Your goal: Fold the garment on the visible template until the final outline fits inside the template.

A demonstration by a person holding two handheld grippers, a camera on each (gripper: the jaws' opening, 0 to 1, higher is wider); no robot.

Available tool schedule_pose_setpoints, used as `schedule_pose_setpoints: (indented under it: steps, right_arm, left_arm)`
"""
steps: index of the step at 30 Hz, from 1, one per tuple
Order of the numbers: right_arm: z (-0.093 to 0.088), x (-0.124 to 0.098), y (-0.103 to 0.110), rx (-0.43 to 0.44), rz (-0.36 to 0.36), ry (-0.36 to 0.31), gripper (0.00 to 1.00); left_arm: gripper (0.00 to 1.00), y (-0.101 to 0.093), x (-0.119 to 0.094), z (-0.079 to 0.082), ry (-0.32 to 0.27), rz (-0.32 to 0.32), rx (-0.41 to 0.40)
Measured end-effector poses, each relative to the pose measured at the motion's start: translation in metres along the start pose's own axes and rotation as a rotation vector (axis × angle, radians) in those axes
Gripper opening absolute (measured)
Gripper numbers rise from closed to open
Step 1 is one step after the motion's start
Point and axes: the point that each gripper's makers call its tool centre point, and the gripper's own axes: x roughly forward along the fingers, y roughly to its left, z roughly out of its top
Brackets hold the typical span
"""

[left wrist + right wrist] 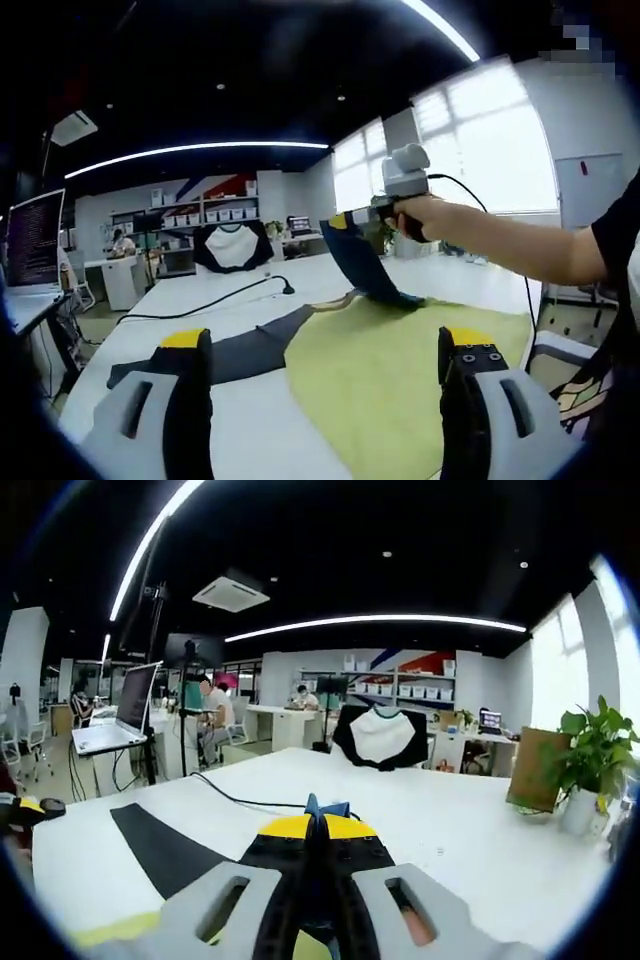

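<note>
Over the template (400, 380), right gripper (345, 221) clamped on garment (365, 265), left gripper (325, 385) apart; thin pinch could slip mid-fold.

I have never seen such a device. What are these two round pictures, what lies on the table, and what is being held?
A person holds a hand-held two-jaw gripper in each hand; a camera rides on each. In the left gripper view, the left gripper is open above the white table. On it lie a yellow-green template and a dark garment. The right gripper, in the person's hand, lifts a part of the garment. The right gripper view shows its jaws shut on that cloth.
</note>
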Motion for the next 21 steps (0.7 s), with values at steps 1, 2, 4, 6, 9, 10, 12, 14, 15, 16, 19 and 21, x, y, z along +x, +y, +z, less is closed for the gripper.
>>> schedule_pose_setpoints:
  steps: [1,2,4,6,9,10,12,14,15,16,19,21]
  right_arm:
    - [-0.006,0.003,0.004,0.004,0.01,0.011,0.0]
    - [-0.015,0.006,0.009,0.005,0.021,0.032,0.0]
    - [-0.027,0.013,0.015,0.004,0.03,0.054,0.0]
    - [-0.042,0.016,0.025,0.023,0.048,0.086,0.0]
    - [-0.057,0.023,0.036,0.031,0.063,0.102,0.0]
    - [-0.062,0.024,0.04,0.026,0.065,0.115,0.0]
    - [-0.076,0.029,0.051,0.024,0.084,0.149,0.0]
    - [-0.087,0.033,0.059,0.024,0.093,0.149,0.0]
    - [-0.092,0.036,0.062,0.024,0.092,0.155,0.0]
    - [-0.104,0.038,0.068,0.028,0.101,0.191,0.0]
    - [-0.12,0.044,0.076,0.056,0.11,0.216,0.0]
    - [-0.13,0.047,0.082,0.061,0.119,0.243,0.0]
  left_arm:
    - [0.99,0.0,0.0,0.0,-0.001,0.001,0.0]
    - [0.99,0.0,0.0,0.001,-0.003,0.003,0.0]
    - [0.99,-0.001,0.0,0.003,-0.01,-0.002,-0.007]
    - [0.99,-0.003,0.001,0.002,-0.002,-0.012,-0.008]
    - [0.99,-0.004,0.002,0.001,0.012,-0.011,-0.002]
    - [0.99,-0.004,0.002,0.0,0.012,-0.01,-0.003]
    - [0.99,-0.004,0.003,0.001,0.009,-0.009,-0.007]
    - [0.98,-0.004,0.003,0.001,0.012,-0.005,-0.004]
    - [0.98,-0.004,0.003,0.001,0.012,-0.004,-0.002]
    - [0.96,-0.003,0.003,0.002,0.007,0.005,-0.004]
    - [0.92,0.004,0.003,0.004,-0.004,0.03,-0.013]
    - [0.93,0.004,0.004,0.002,0.007,0.03,-0.015]
